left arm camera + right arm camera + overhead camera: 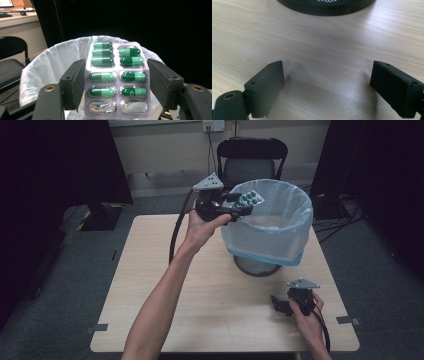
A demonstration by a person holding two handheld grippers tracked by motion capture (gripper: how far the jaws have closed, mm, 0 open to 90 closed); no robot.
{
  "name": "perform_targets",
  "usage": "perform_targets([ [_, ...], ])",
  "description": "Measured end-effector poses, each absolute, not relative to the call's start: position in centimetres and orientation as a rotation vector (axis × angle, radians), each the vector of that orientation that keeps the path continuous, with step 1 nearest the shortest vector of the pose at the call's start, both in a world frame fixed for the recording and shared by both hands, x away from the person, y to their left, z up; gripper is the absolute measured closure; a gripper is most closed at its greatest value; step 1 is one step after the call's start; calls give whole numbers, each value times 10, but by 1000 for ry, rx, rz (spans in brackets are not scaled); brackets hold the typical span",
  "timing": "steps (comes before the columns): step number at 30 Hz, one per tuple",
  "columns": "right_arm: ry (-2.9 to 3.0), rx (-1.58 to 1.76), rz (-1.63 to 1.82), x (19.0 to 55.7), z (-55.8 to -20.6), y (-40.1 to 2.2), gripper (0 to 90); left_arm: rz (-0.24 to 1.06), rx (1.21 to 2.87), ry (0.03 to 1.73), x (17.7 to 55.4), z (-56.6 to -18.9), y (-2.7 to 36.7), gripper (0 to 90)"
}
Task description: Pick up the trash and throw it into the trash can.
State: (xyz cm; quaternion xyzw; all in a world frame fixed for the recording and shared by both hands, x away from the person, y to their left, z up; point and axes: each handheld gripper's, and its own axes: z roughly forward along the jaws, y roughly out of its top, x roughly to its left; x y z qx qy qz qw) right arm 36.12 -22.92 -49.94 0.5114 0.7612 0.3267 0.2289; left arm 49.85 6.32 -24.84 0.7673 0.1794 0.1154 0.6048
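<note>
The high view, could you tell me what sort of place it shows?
Probably an office or lab recording corner: a small wooden table, a black chair against the wall, and a desk with a monitor behind.

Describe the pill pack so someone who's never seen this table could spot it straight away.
Start at the wooden table and find the bin with the white liner standing on its far side. At the bin's left rim, the left gripper holds up a silvery blister pack by its long edges. It alone carries two columns of green capsules, with the two nearest pockets empty.
</note>
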Motion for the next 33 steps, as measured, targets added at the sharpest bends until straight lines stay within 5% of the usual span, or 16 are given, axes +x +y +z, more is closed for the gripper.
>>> perform_targets([
  [17, 2095, 1408, 900, 361, -499, -229, 112, 232, 1810, 466, 525, -256, 39, 337],
  [22, 2095, 1408, 900, 361, -499, -229, 112, 245, 1811, 461, 524, -256, 38, 212],
  [33, 2095, 1408, 900, 361, -499, -229, 112, 241, 1776, 451, 517, -250, 52, 165],
])
